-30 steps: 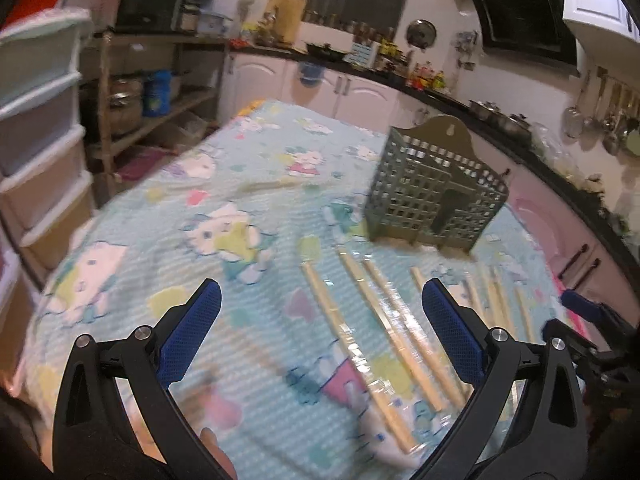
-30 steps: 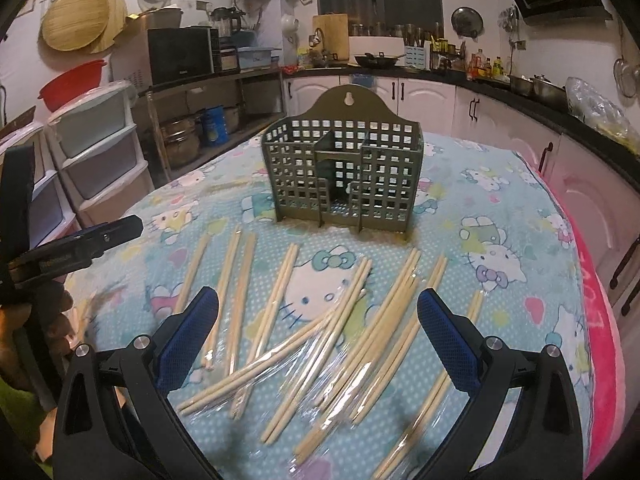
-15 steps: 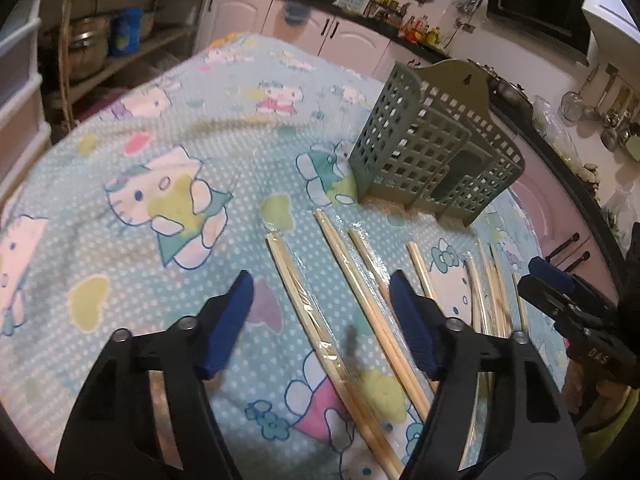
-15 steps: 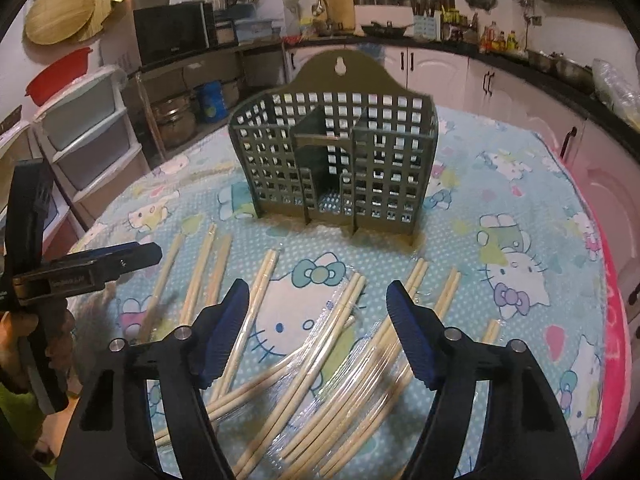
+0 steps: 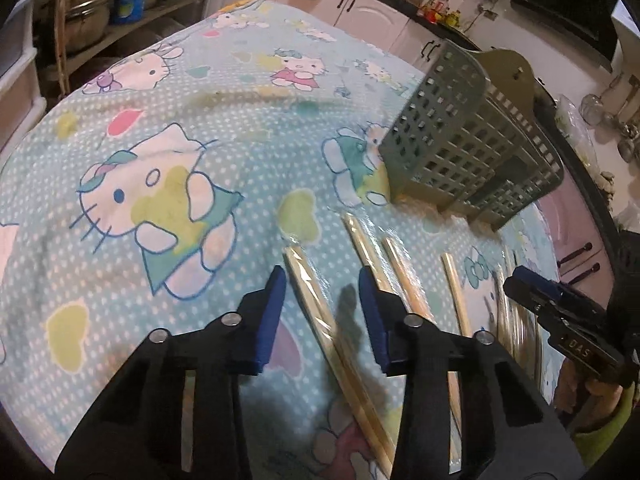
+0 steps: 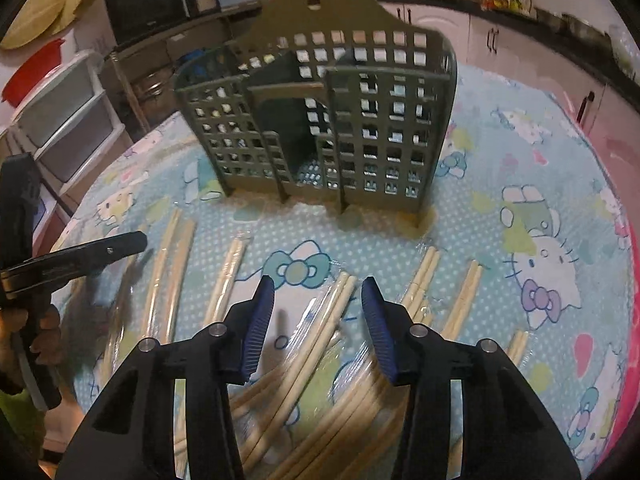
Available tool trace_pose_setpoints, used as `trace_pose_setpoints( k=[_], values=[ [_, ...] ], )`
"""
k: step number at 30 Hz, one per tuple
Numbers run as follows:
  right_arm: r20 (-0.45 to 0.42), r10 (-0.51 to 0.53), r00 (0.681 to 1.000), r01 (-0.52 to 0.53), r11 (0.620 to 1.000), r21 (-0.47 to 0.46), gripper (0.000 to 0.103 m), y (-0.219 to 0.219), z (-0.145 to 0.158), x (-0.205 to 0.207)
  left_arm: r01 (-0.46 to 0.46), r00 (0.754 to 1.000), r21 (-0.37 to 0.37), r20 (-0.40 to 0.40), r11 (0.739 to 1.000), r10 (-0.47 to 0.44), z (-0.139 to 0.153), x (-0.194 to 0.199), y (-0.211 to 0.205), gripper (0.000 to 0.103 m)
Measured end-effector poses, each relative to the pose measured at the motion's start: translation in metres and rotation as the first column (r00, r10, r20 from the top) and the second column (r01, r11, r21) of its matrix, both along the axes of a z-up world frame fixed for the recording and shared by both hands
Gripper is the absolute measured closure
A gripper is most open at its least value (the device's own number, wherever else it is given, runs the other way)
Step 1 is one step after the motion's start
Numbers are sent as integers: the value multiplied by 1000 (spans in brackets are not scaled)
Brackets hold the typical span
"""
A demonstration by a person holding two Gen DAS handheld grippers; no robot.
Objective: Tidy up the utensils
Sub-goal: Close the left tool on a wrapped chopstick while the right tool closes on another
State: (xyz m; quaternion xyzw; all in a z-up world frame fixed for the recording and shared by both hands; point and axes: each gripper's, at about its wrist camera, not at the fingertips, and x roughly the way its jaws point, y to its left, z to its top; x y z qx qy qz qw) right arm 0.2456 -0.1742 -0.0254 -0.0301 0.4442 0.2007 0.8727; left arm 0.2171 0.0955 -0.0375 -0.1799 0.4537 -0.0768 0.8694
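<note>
A home kitchen — white cabinet doors (image 6: 436, 24) under a dark counter lined with bottles (image 5: 440, 10), a microwave (image 6: 148, 8) on a shelf, pots (image 5: 86, 4) stored below — and a cartoon-cat cloth (image 5: 160, 152) on the tabletop.

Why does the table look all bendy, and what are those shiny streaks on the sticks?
Left wrist view: the fisheye lens bulges the tablecloth, and a dark shadow falls below the left gripper. Right wrist view: the basket looks curved, glare streaks the clear wrap on the chopsticks, and the nearest ones blur.
</note>
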Motion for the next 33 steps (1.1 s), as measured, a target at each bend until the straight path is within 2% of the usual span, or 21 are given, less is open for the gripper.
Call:
trace_pose_setpoints(
  k=[2,7,14,16,22,26,29,33],
  values=[
    [-25,-11,1000,11,1000,4,60,0,-4,7,-4,1000,-10,-7,1000,4,-2,3,4,80],
    [-87,-34,996,37,999,33,63,1,-14,24,-7,1000,-35,-15,999,7,-4,8,12,82],
    [-94,-30,995,36,998,57,86,3,-13,32,-11,1000,-27,-19,1000,10,-4,16,10,82],
    [-89,-22,996,27,998,57,86,5,-11,31,-10,1000,-14,-17,1000,10,-4,19,8,82],
    [-53,-1,999,5,996,85,87,3,2,27,-8,1000,58,-4,998,8,-3,21,4,96],
    [-22,8,1000,-5,994,108,88,-3,16,21,-10,1000,47,9,999,10,3,17,9,100],
    [6,12,1000,-13,992,125,89,-8,28,16,-10,999,36,46,999,8,14,12,12,100],
    [49,19,999,-26,988,150,89,-14,45,7,-1,991,42,135,999,-4,44,1,11,101]
  ],
)
